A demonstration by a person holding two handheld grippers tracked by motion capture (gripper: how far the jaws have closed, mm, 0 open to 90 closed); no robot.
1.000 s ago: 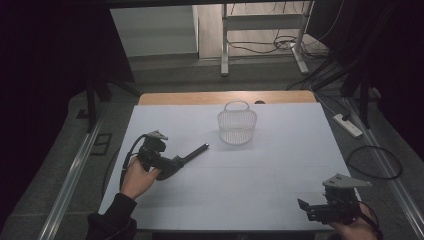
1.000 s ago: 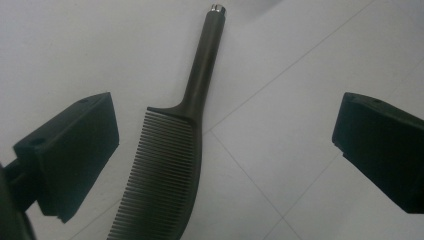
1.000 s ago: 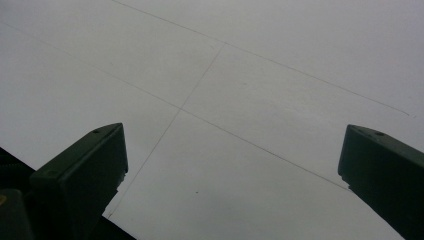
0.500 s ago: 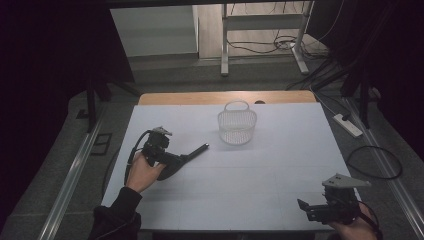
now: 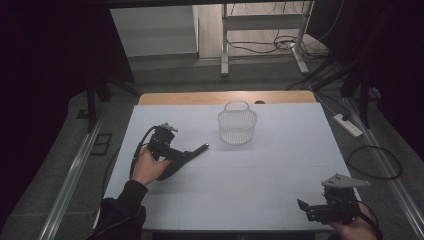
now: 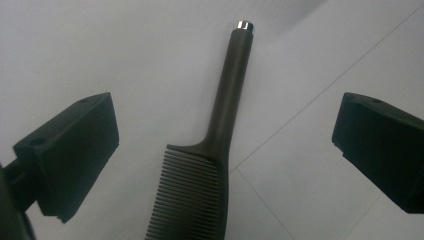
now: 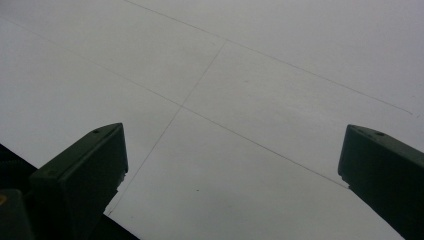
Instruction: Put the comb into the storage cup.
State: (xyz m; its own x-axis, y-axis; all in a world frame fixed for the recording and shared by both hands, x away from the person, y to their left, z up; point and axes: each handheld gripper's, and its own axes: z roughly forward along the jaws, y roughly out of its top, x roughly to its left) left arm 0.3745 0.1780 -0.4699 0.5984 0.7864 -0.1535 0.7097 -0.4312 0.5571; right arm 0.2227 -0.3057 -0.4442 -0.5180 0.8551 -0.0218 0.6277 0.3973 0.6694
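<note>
A black comb (image 5: 194, 152) with a long thin handle lies flat on the white table (image 5: 280, 165), handle tip pointing right and away. My left gripper (image 5: 175, 156) hovers over its toothed end, held by a hand on the table's left side. In the left gripper view the comb (image 6: 220, 130) lies between the two wide-apart jaws of the left gripper (image 6: 227, 117), and neither jaw touches it. My right gripper (image 5: 303, 208) rests near the front right corner. It is open, and the right gripper (image 7: 232, 150) has bare table between its jaws.
A white wire basket (image 5: 237, 125) with a handle stands upright at the back middle of the table, a short way right of the comb's handle tip. A power strip (image 5: 349, 125) and cables lie on the floor at the right.
My left gripper has moved a little forward and right, closer over the comb. The comb, the basket and the right gripper have stayed put.
</note>
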